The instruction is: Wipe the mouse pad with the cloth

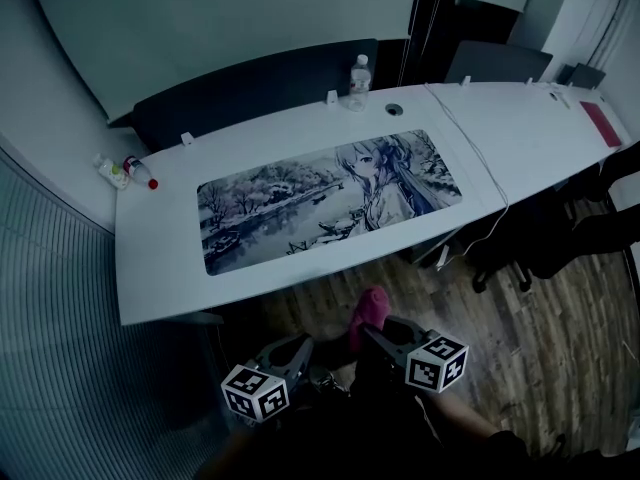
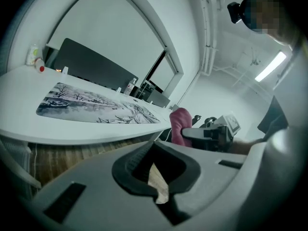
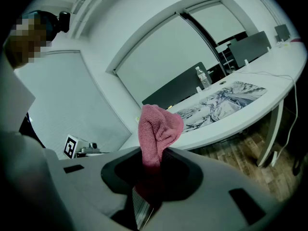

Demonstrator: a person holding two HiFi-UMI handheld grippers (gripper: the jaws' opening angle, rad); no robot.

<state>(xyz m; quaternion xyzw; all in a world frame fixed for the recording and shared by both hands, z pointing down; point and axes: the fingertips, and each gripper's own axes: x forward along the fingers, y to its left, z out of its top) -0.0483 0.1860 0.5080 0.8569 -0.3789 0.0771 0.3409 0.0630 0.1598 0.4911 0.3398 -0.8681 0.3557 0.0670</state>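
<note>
Clearly, no wiping is happening yet. The right gripper is clamping a pink cloth between its jaws, with the bunched end sticking up out of them. It is hanging off the near edge of the desk, at 6 o'clock from the mouse pad. The left gripper is sitting just beside it at 9 o'clock, its jaws drawn almost together on nothing, with a sliver of floor showing between them.

The pad is lying flat along the desk and nothing is pinning it. A hard push could probably make it slide or ripple. The cloth is gathered into a small wad, so a steep approach might bring the jaws themselves scraping onto the print. A bottle is standing at the pad's 12 o'clock edge and a cable is running past its 3 o'clock end, and a long stroke could catch either.

How deeply the cloth is gripped is hard to judge. The small things at the desk's 10 o'clock corner are too small to name.
</note>
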